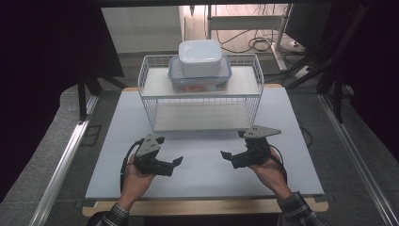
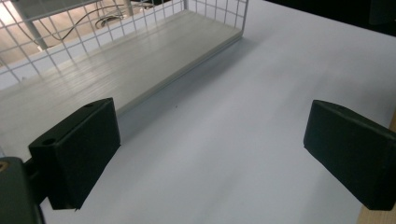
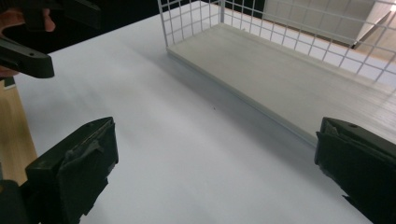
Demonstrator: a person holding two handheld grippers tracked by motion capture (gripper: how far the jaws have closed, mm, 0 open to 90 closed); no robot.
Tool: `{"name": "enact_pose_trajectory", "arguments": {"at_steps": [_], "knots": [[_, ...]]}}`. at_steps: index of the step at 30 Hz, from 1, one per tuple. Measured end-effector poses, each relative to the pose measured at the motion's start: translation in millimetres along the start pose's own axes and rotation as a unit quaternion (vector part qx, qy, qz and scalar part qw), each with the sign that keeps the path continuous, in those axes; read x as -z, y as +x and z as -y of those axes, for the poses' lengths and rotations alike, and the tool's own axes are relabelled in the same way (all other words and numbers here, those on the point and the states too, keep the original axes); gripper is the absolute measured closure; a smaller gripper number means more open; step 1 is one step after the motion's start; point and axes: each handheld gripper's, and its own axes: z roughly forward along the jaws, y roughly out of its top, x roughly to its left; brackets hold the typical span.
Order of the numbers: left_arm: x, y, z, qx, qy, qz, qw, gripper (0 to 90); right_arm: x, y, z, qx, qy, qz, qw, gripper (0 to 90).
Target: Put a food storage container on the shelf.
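So on the left side, the left gripper (image 1: pixel 167 153) sits low over the white table (image 1: pixel 202 174) with its jaws spread wide and nothing between them. Moving right, the right gripper (image 1: pixel 234 146) is the same deal, jaws wide apart, empty, hovering at about the same depth. Both point inward toward each other, not at the goods. The stuff to grab is straight ahead and higher up: a white lidded box (image 1: pixel 200 57) stacked on a clear container with a blue lid (image 1: pixel 200 77), both on the top shelf of the wire rack (image 1: pixel 150 101). The stack sits near the middle of the shelf, so neither hand really looks closer. My guess is the clear container's long side runs left-right, so a two-handed reach forward and up from either end makes sense.
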Motion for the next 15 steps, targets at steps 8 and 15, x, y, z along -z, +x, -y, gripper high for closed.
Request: {"name": "enact_pose_trajectory", "arguments": {"at_steps": [8,15], "knots": [[3.2,1.4,15.4,0.001,0.010,-0.017,0.9998,3.6,3.8,-3.7,19.2,-0.001,0.012,0.009,0.9999,0.0],[2.4,0.2,28.6,0.003,0.023,-0.023,0.9995,3.6,5.0,-7.2,36.2,-0.002,0.029,0.018,0.9994,0.0]]}}
